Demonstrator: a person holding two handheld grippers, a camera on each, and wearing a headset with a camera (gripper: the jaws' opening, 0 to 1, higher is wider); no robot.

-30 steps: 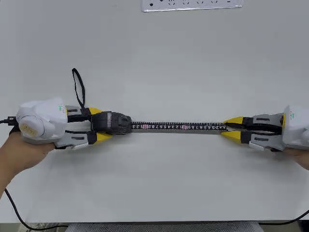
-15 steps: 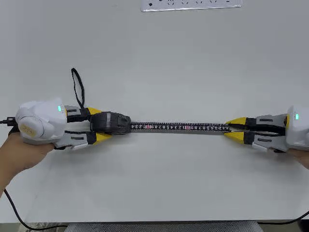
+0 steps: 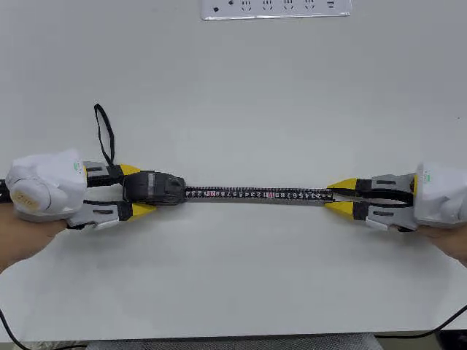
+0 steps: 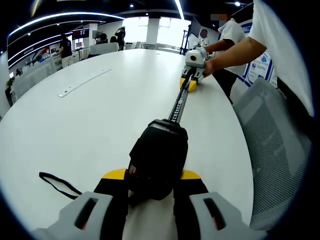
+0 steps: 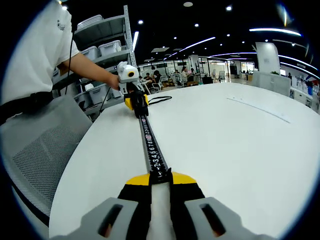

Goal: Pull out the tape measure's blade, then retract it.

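Black plastic tape measure case (image 3: 153,188) low on the left of the white table (image 3: 241,95) in the head view, wedged between the yellow-tipped jaws of the left gripper (image 3: 142,189). Jaws there spread about as wide as the case and pressed against its two sides, clamping it. Same grip in the left gripper view, with the case (image 4: 159,162) bulging up between the two yellow tips. Drawn out of the case toward the right, straight and level along the tabletop: the blade (image 3: 255,194), dark with pale numerals and a few red marks. Unclear whether resting on the table or held just above it. Far end of the blade pinched by the right gripper (image 3: 337,195), jaws brought almost together with nothing but the thin strip between the tips. Seen likewise in the right gripper view: tips of the right gripper (image 5: 160,178) nipping the end of the blade (image 5: 150,145), the strip running away to the case (image 5: 140,109) at the far end. Grippers well apart, joined by the blade alone. Black wrist strap (image 3: 104,131) lying looped on the table just behind the left gripper. White power strip (image 3: 276,7) at the far edge of the table, well apart from everything else.
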